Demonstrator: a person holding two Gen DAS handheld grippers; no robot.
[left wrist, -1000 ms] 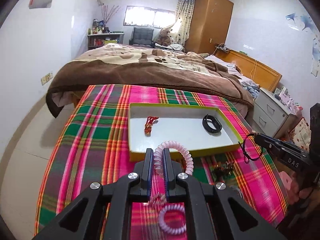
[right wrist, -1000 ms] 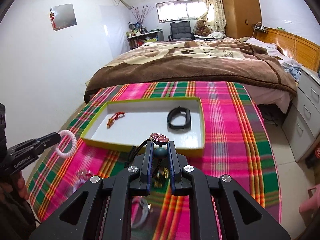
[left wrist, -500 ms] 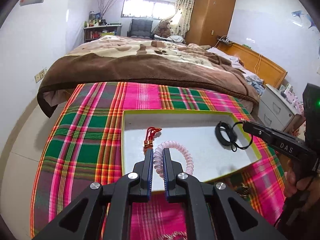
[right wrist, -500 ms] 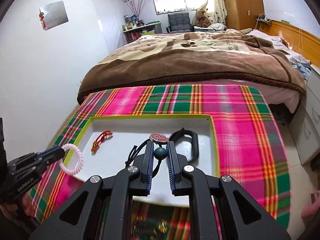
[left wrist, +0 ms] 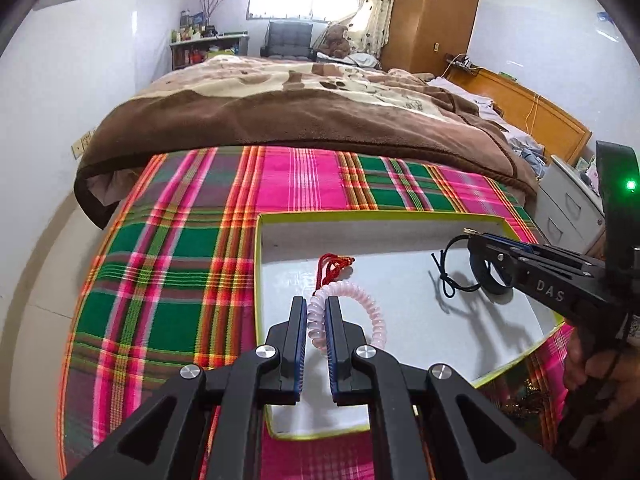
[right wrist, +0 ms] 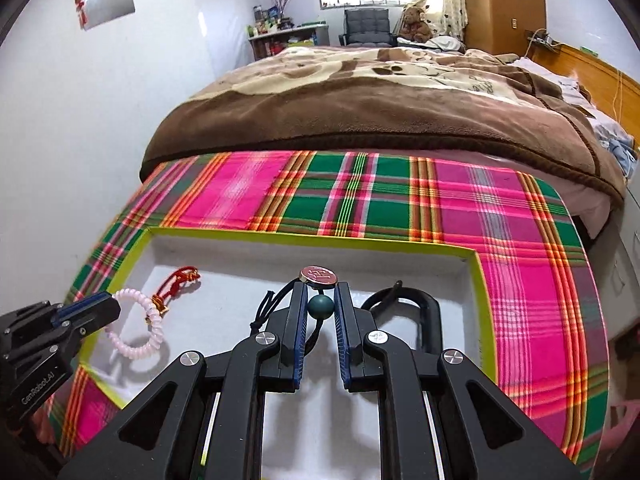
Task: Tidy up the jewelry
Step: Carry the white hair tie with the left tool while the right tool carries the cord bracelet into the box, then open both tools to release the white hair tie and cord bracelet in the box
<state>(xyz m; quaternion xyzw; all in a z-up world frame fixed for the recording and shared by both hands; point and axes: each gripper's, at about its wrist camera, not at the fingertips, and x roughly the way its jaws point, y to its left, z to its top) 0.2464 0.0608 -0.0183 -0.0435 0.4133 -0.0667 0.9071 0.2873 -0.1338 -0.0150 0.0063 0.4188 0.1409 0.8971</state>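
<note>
A shallow white tray with a yellow-green rim lies on the plaid cloth. My left gripper is shut on a pink coil bracelet and holds it over the tray's left part, beside a red cord charm. My right gripper is shut on a black cord necklace with a green bead and a round coin pendant, over the tray. A black band lies in the tray's right part.
The plaid cloth covers a table that stands against a bed with a brown blanket. More jewelry lies on the cloth by the tray's near right corner. A drawer cabinet stands at the right.
Both grippers have moved forward from over the cloth to over the tray, carrying the pink bracelet and the cord necklace. Both have stayed shut on them.
</note>
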